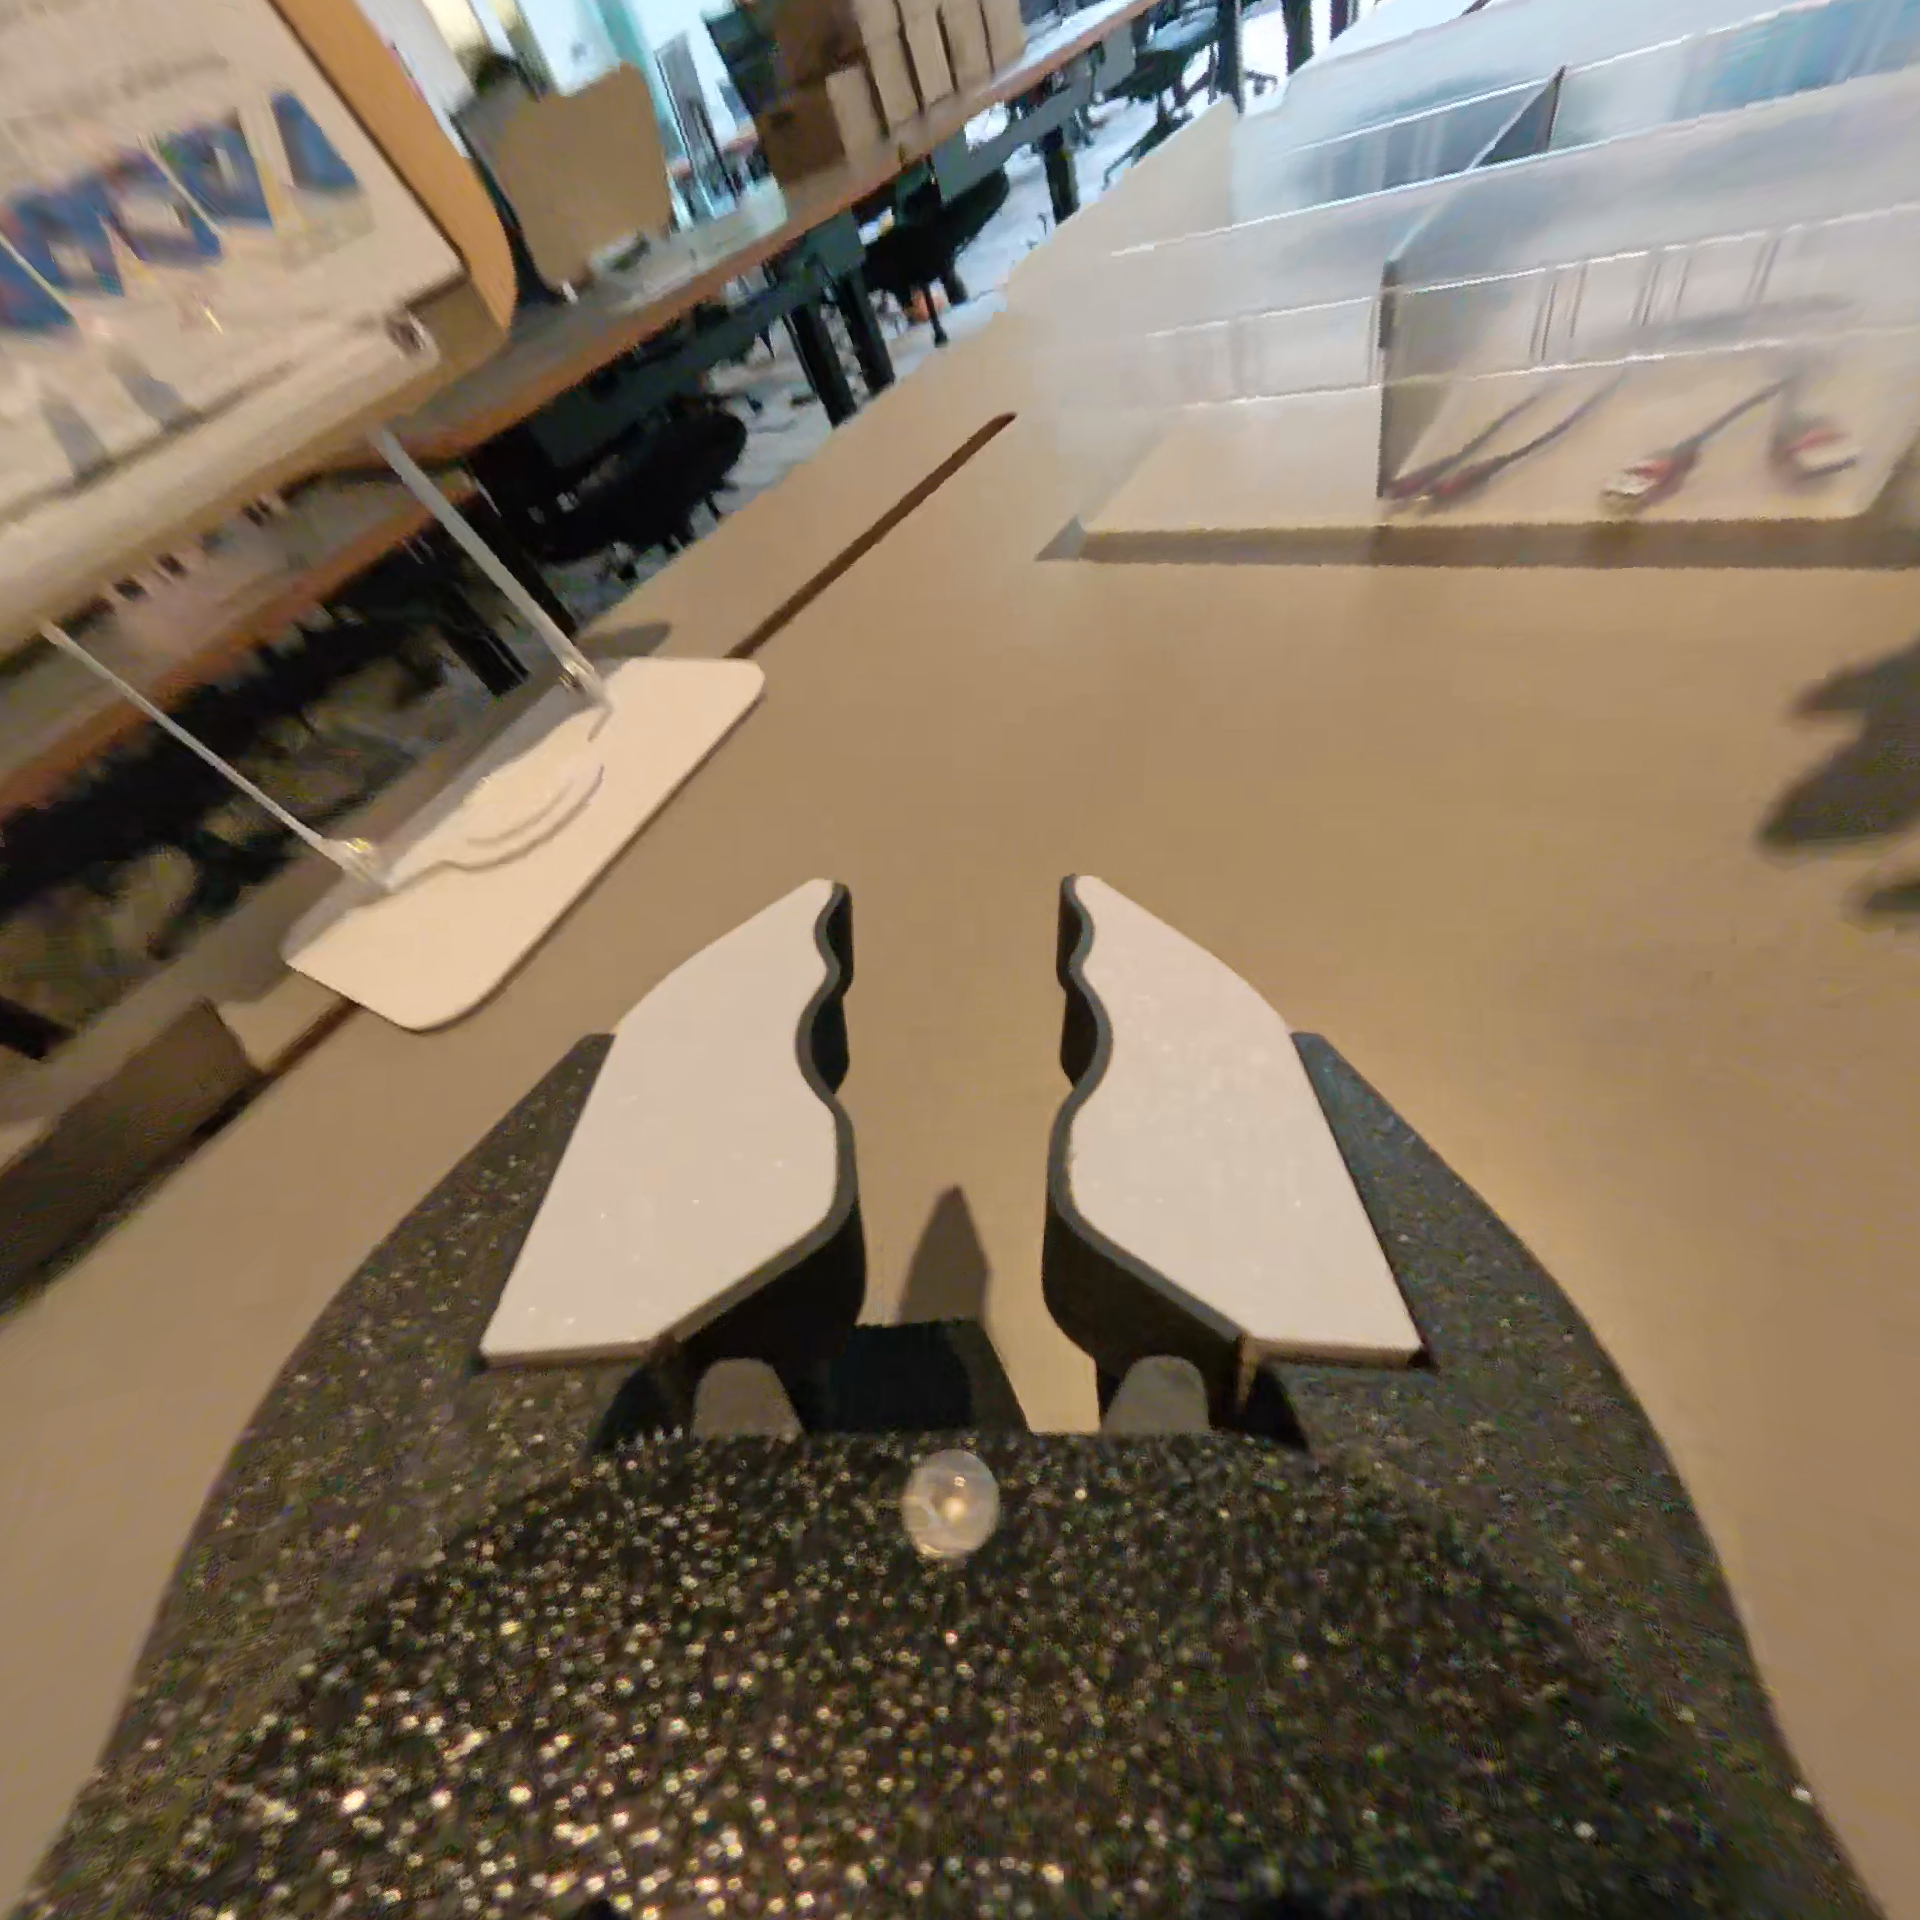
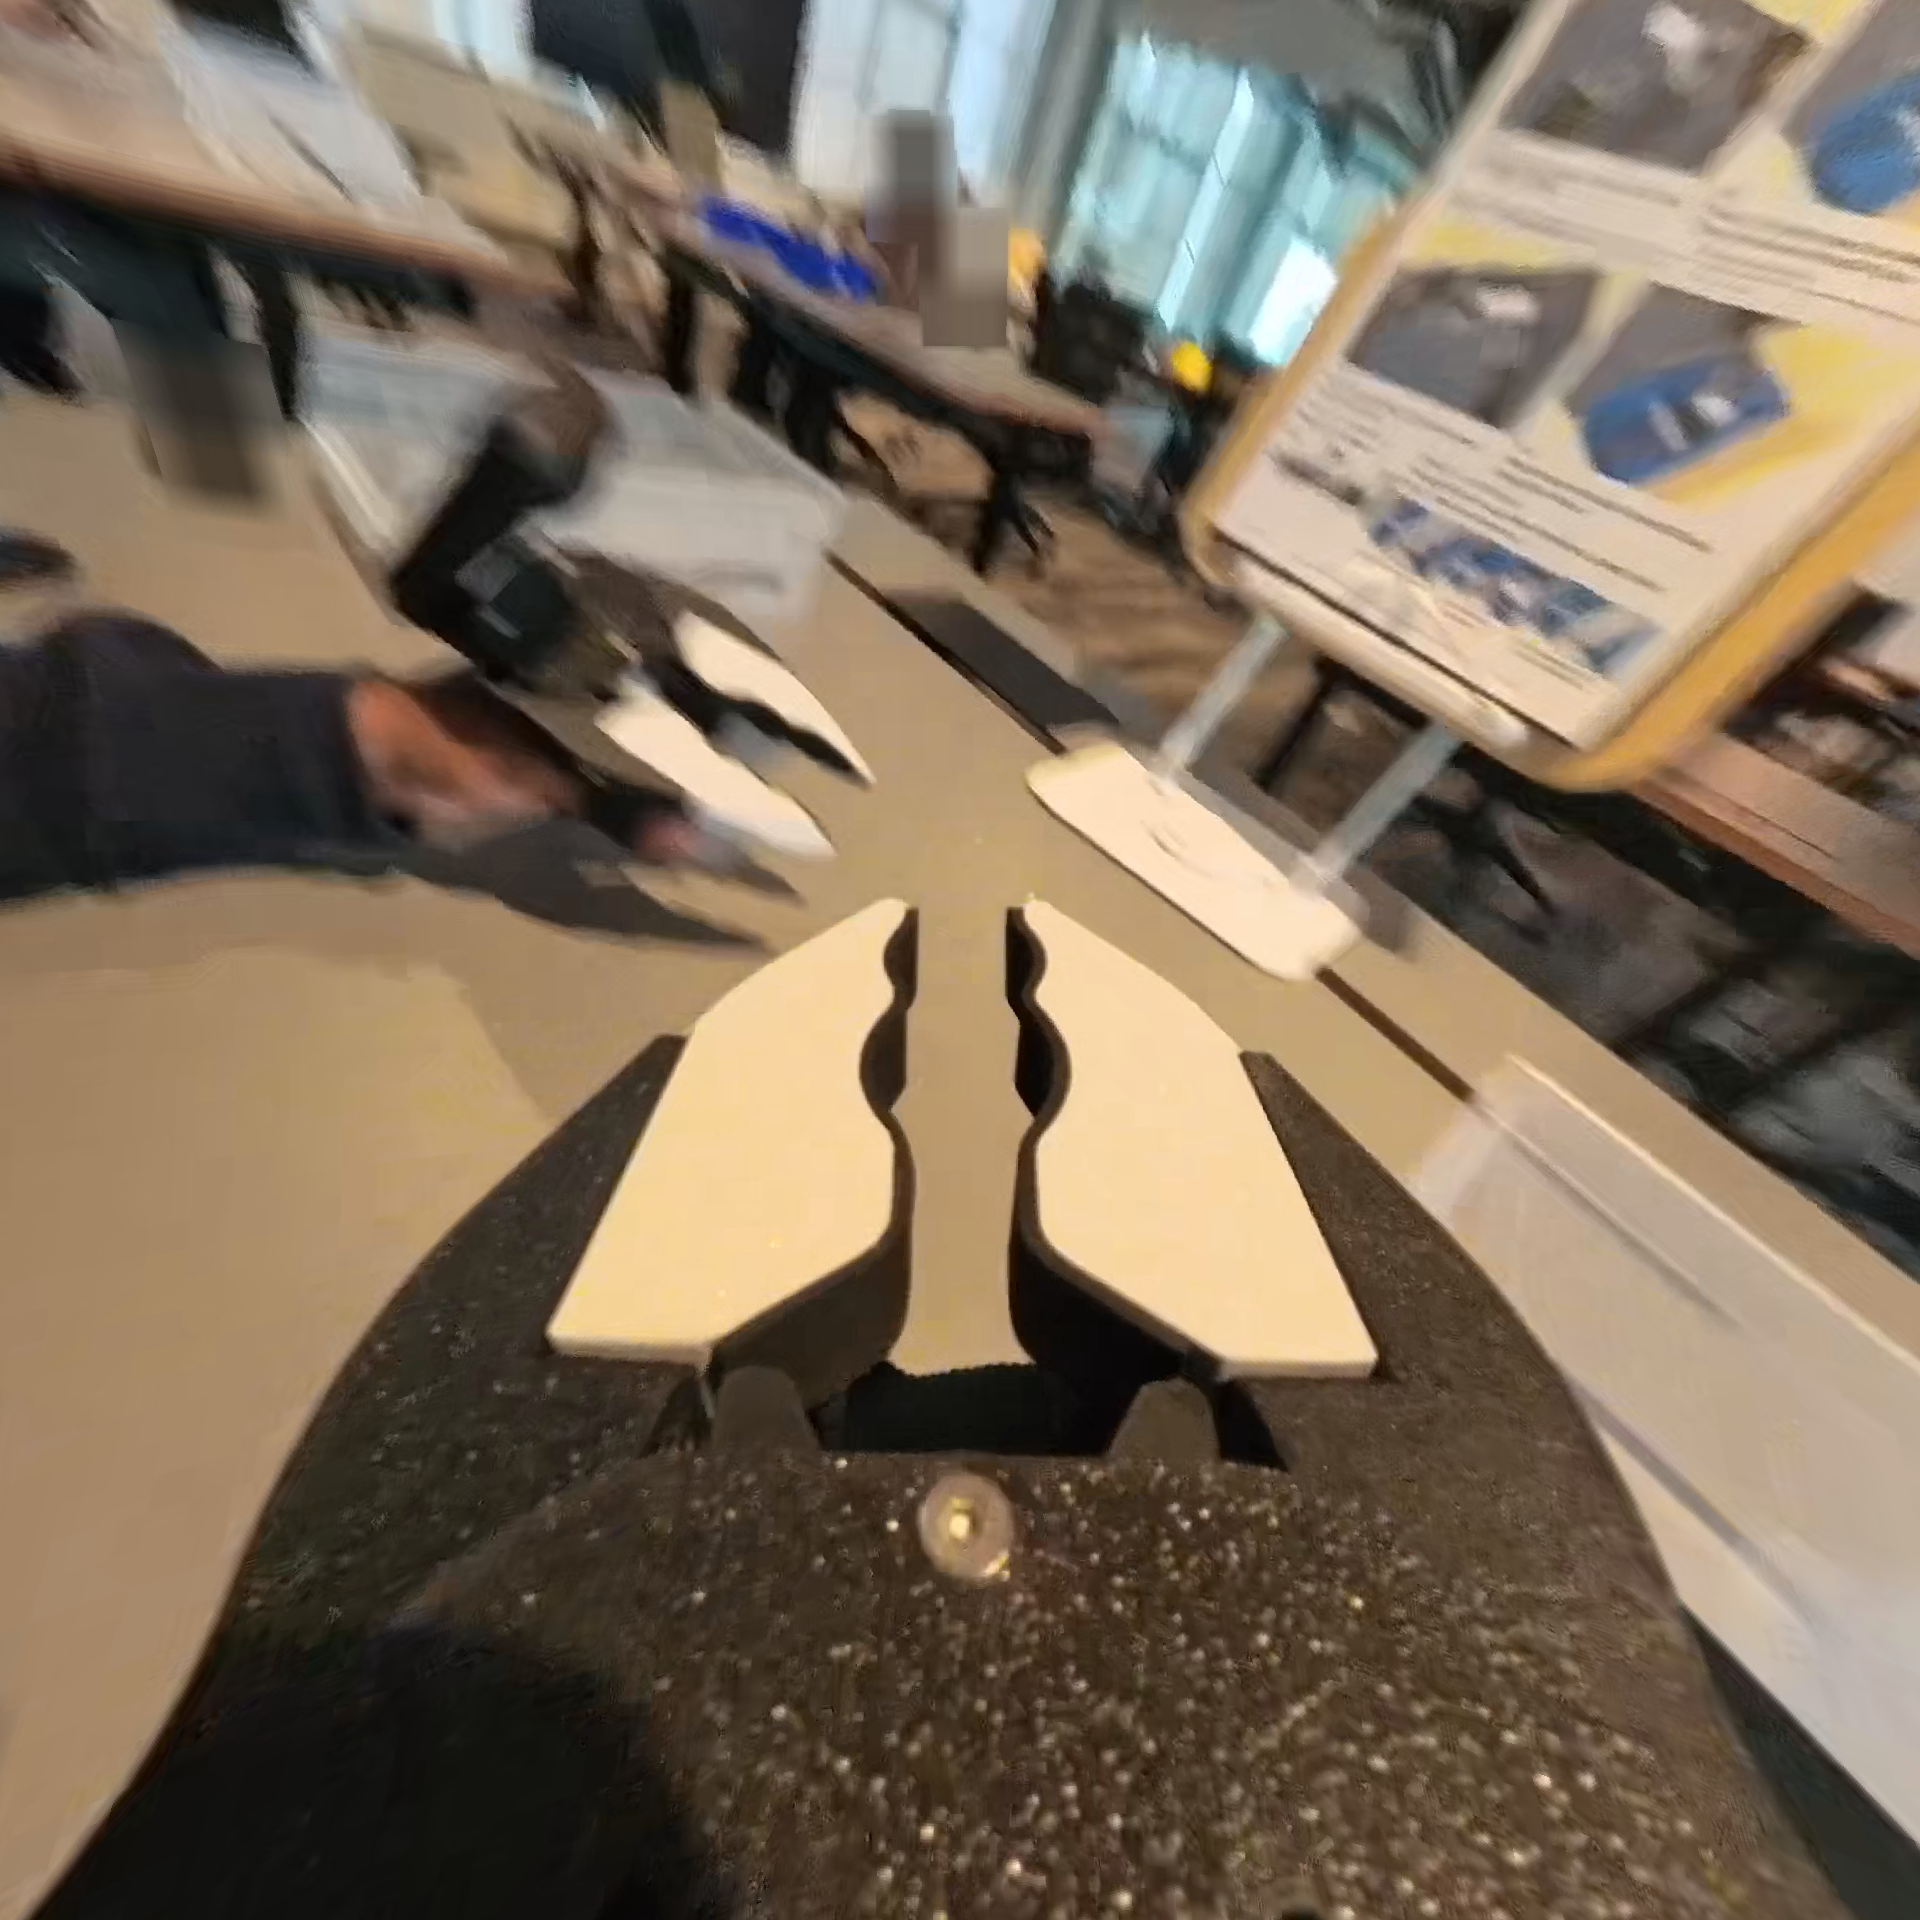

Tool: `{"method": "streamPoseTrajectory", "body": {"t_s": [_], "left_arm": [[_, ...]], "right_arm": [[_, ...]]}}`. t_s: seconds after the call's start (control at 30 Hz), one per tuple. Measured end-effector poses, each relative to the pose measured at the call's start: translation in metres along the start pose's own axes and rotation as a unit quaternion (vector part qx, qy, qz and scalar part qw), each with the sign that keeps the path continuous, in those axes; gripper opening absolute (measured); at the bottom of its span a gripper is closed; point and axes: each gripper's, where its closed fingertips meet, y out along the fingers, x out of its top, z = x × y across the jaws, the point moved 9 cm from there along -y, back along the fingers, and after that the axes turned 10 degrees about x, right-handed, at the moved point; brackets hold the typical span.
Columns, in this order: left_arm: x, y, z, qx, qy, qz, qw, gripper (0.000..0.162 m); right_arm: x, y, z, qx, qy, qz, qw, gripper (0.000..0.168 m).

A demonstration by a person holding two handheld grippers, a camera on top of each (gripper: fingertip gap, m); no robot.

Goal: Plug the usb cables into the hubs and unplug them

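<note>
Red USB cables (image 1: 1662, 457) with silver plugs lie inside a clear plastic box (image 1: 1299, 343) at the far right of the tan table (image 1: 1143, 727); they look blurred through its wall. No hub is in view. My left gripper (image 1: 956, 904) is open and empty, low over bare table, well short of the box. My right gripper (image 2: 961, 920) is open by a narrow gap and empty above the table. The left gripper also shows in the right wrist view (image 2: 842, 810), open, held by a hand (image 2: 457, 758) in a dark sleeve.
A poster stand with a white base (image 1: 540, 831) stands at the table's left edge; it also shows in the right wrist view (image 2: 1184, 852). A clear box edge (image 2: 1662, 1247) lies to the right of my right gripper. A dark slot (image 1: 883, 520) runs along the table. Across from one pair of fingers to the other is roughly 20 cm.
</note>
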Motion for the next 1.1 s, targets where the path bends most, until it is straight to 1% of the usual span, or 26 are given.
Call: {"method": "streamPoseTrajectory", "body": {"t_s": [0.07,0.13,0.17,0.23,0.27,0.33,0.4,0.5,0.6,0.63,0.7,0.8,0.93,0.97,1.03,1.1], "left_arm": [[-0.004,-0.007,0.001,0.015,0.025,-0.018,0.999,0.032],[-0.006,-0.012,0.003,0.009,0.005,-0.016,1.000,0.031],[-0.007,-0.013,0.006,0.011,-0.009,-0.012,1.000,0.030],[-0.007,-0.013,0.011,0.018,-0.028,-0.001,0.999,0.030],[-0.008,-0.012,0.013,0.018,-0.037,0.003,0.999,0.030],[-0.009,-0.012,0.013,0.015,-0.044,0.006,0.999,0.029],[-0.011,-0.011,0.011,0.011,-0.036,0.008,0.999,0.029],[-0.015,-0.009,0.007,0.011,-0.011,0.023,1.000,0.028],[-0.017,-0.007,0.003,0.006,0.004,0.031,0.999,0.027],[-0.018,-0.006,0.002,0.004,0.006,0.033,0.999,0.027],[-0.018,-0.006,0.001,0.002,0.009,0.035,0.999,0.026],[-0.017,-0.006,0.000,-0.001,0.010,0.033,0.999,0.025],[-0.016,-0.006,-0.001,-0.001,0.012,0.034,0.999,0.025],[-0.016,-0.006,-0.001,-0.001,0.013,0.034,0.999,0.025],[-0.015,-0.007,-0.001,0.001,0.015,0.034,0.999,0.025],[-0.014,-0.008,-0.001,0.003,0.016,0.034,0.999,0.024]], "right_arm": [[-0.007,-0.048,-0.032,-0.060,-0.003,0.100,0.993,0.012],[-0.025,-0.091,-0.069,-0.112,0.035,0.207,0.971,0.005],[-0.037,-0.108,-0.085,-0.119,0.076,0.248,0.958,0.002],[-0.059,-0.125,-0.109,-0.094,0.160,0.299,0.936,0.000],[-0.069,-0.127,-0.116,-0.070,0.190,0.319,0.926,0.000],[-0.090,-0.120,-0.122,-0.026,0.224,0.392,0.892,0.001],[-0.107,-0.108,-0.121,0.001,0.215,0.463,0.860,0.001],[-0.127,-0.090,-0.118,0.042,0.218,0.525,0.822,0.005],[-0.145,-0.085,-0.120,0.039,0.229,0.572,0.786,0.012],[-0.148,-0.084,-0.122,0.034,0.234,0.579,0.780,0.012],[-0.149,-0.084,-0.126,0.022,0.242,0.575,0.781,0.015],[-0.151,-0.086,-0.129,0.016,0.250,0.582,0.774,0.015],[-0.150,-0.083,-0.126,0.009,0.237,0.596,0.767,0.012],[-0.149,-0.082,-0.125,0.008,0.230,0.599,0.767,0.008],[-0.148,-0.081,-0.122,0.002,0.218,0.601,0.769,0.007],[-0.147,-0.082,-0.122,0.002,0.221,0.594,0.773,0.011]]}}
